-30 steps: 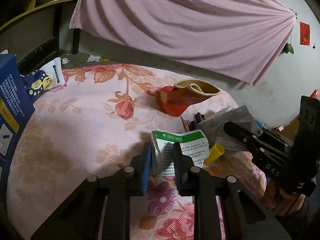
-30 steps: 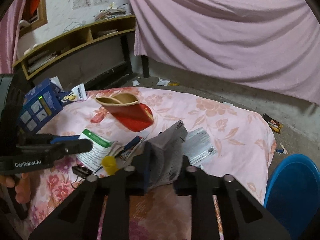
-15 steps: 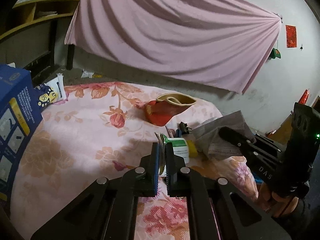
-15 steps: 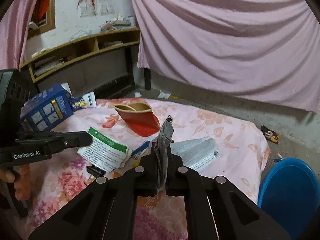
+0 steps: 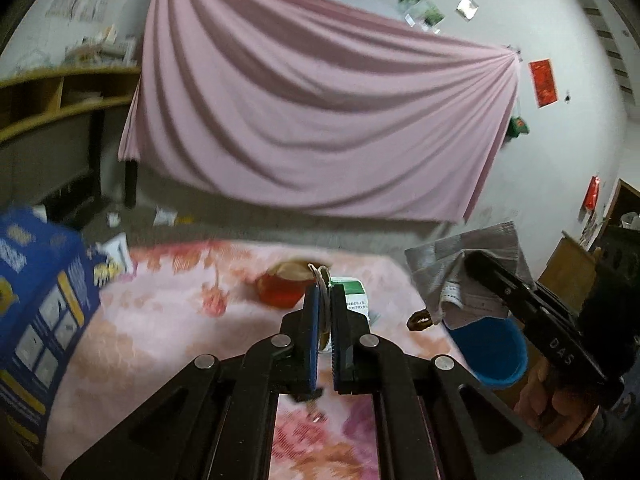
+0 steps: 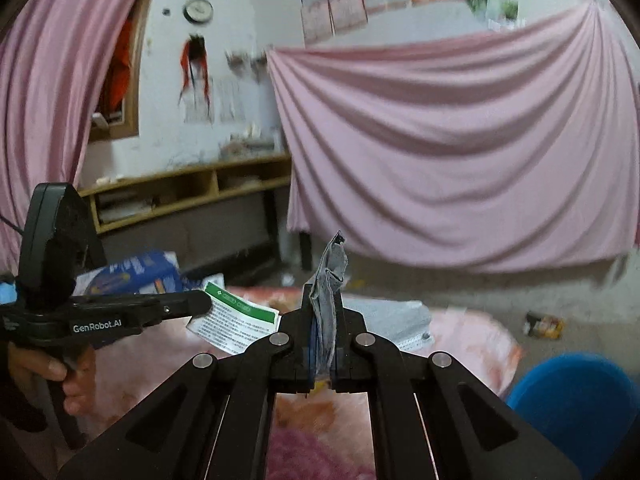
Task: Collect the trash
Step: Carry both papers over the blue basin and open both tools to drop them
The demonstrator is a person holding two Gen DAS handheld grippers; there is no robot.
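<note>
My left gripper [image 5: 325,292] is shut on a white leaflet with a green band [image 5: 354,298], held up above the flowered table; the leaflet also shows in the right wrist view [image 6: 236,322] at that gripper's tip [image 6: 202,302]. My right gripper [image 6: 323,300] is shut on a crumpled grey paper [image 6: 330,276], lifted off the table; it shows in the left wrist view [image 5: 460,276] too. A blue bin stands on the floor at the right [image 6: 576,408], also in the left wrist view [image 5: 490,350].
A red pouch with a cream rim [image 5: 286,286] lies on the pink flowered tablecloth [image 5: 160,320]. A blue box [image 5: 36,300] stands at the left edge. A grey mesh packet [image 6: 394,326] lies on the table. Wrappers litter the floor [image 6: 544,324]. A pink curtain hangs behind.
Both grippers have risen and tilted upward with their papers. The leaflet has come off the table in the left gripper. The blue bin now shows below the right gripper.
</note>
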